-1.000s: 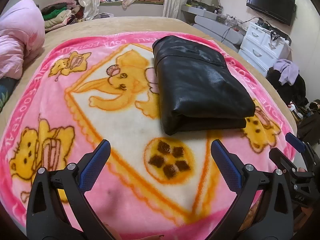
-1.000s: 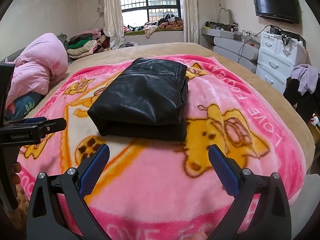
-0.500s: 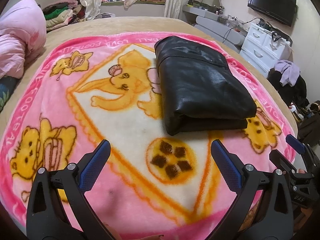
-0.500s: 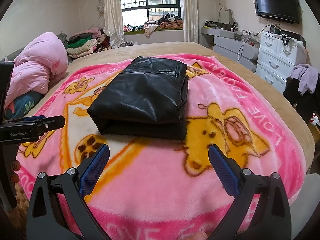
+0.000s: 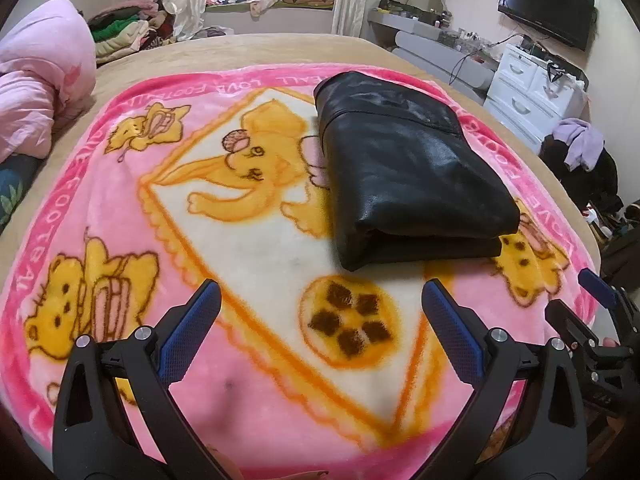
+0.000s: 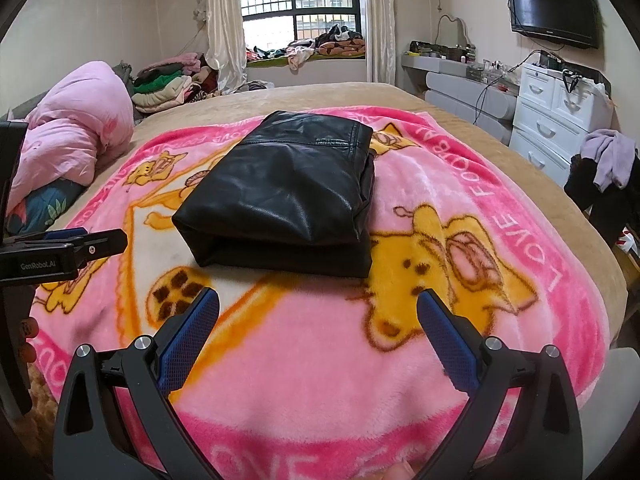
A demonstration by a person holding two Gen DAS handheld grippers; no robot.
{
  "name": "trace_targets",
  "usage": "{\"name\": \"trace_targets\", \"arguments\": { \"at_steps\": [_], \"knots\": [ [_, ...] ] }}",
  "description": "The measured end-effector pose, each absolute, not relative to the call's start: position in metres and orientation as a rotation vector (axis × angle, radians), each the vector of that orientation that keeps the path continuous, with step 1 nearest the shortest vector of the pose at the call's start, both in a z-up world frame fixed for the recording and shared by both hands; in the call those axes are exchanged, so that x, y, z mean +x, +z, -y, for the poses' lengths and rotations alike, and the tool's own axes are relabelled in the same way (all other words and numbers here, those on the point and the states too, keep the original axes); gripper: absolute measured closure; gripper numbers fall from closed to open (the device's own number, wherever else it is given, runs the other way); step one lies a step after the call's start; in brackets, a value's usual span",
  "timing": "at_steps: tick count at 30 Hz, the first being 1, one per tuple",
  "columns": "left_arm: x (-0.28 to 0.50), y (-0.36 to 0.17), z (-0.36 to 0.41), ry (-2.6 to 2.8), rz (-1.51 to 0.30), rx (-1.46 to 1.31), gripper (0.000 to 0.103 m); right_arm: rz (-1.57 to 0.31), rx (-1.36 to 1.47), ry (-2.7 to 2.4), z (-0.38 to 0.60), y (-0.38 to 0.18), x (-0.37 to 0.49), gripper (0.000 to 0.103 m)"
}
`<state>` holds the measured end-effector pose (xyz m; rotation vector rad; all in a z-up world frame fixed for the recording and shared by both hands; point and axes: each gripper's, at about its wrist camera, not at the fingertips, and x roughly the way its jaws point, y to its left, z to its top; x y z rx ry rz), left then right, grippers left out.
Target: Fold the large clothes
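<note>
A black leather garment (image 5: pixel 404 168) lies folded into a thick rectangle on a pink cartoon blanket (image 5: pixel 120 208); it also shows in the right wrist view (image 6: pixel 288 196). My left gripper (image 5: pixel 320 300) is open and empty, above the blanket near the bed's front edge, well short of the garment. My right gripper (image 6: pixel 318 308) is open and empty, also held back from the garment's near fold. The left gripper shows at the left of the right wrist view (image 6: pixel 64 246). The right gripper shows at the right edge of the left wrist view (image 5: pixel 600 312).
The blanket (image 6: pixel 480 280) covers a tan bed (image 6: pixel 280 100). A pink duvet (image 6: pixel 72 136) is bunched at the left. Piled clothes (image 6: pixel 168 84) sit at the back left. White drawers (image 6: pixel 560 120) and draped clothes (image 6: pixel 608 160) stand at the right.
Both grippers have drawn back slightly from the folded garment and stay open. The garment has not moved.
</note>
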<state>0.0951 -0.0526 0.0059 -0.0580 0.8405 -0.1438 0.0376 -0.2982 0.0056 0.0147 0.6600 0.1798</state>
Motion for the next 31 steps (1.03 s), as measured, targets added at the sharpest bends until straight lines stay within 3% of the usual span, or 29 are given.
{"name": "trace_targets", "arguments": {
  "at_steps": [23,28,31],
  "knots": [
    [0.102,-0.008,0.044,-0.077,-0.896,-0.051,0.009,-0.656,0.044,0.137,0.324,0.008,0.032,0.005],
    [0.123,-0.017,-0.002,-0.015,-0.966,-0.144,0.009,-0.646,0.113,0.020,0.388,0.010,0.026,0.005],
    [0.134,-0.016,-0.054,0.090,-0.948,-0.154,0.009,-0.663,0.172,-0.204,0.479,-0.005,0.019,0.005]
  ]
}}
